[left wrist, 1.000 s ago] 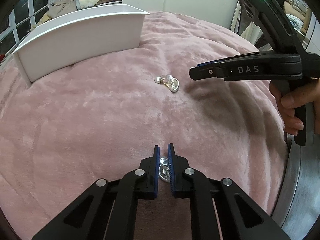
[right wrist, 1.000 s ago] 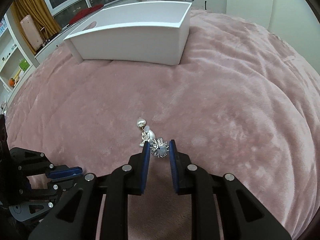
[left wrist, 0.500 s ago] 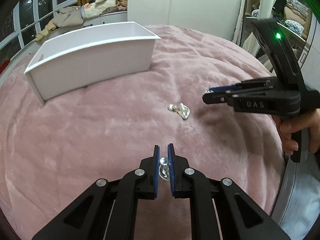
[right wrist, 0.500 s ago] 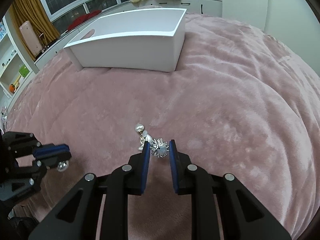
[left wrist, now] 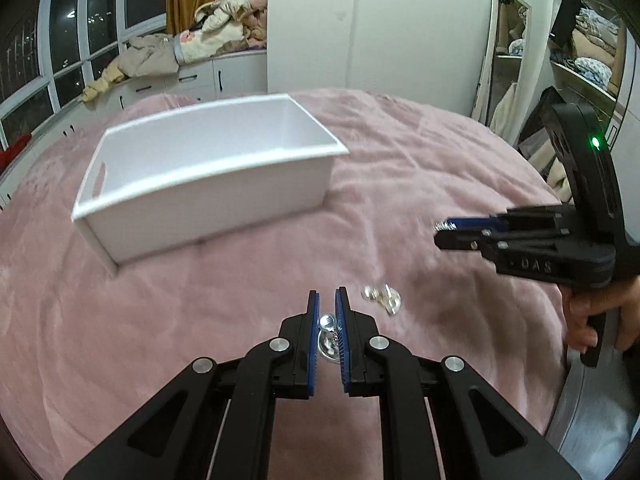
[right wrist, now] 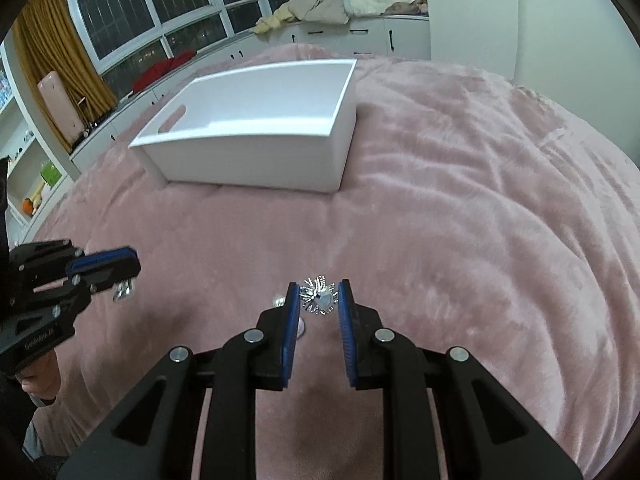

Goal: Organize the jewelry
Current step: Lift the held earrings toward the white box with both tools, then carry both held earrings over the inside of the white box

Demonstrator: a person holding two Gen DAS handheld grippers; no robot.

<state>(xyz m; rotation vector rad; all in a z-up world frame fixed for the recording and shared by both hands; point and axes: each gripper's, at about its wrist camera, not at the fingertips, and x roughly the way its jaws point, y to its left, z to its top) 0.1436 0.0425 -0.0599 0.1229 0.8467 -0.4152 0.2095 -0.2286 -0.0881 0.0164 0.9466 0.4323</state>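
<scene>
My left gripper (left wrist: pixel 327 300) is shut on a small silver earring (left wrist: pixel 327 334) that hangs between its blue pads, above the pink blanket. My right gripper (right wrist: pixel 319 290) is shut on a spiky silver starburst piece (right wrist: pixel 318 299). From the left wrist view the right gripper (left wrist: pixel 444 229) hovers at the right with the spiky piece at its tip. From the right wrist view the left gripper (right wrist: pixel 120 270) sits at the left with the silver earring (right wrist: pixel 122 290) dangling. A loose silver earring pair (left wrist: pixel 382 298) lies on the blanket. The white open box (left wrist: pixel 208 184) (right wrist: pixel 256 136) stands farther back.
The pink plush blanket (left wrist: pixel 120 340) covers a round bed, whose edge drops off at the right. A hand (left wrist: pixel 592 316) holds the right gripper's handle. Windows, cabinets with piled clothes (left wrist: pixel 184 52) and a white wall lie beyond the bed.
Both grippers have risen with their pieces held, the left more. The views tilt up, so the box interior now shows and the loose earrings sit lower in the pictures.
</scene>
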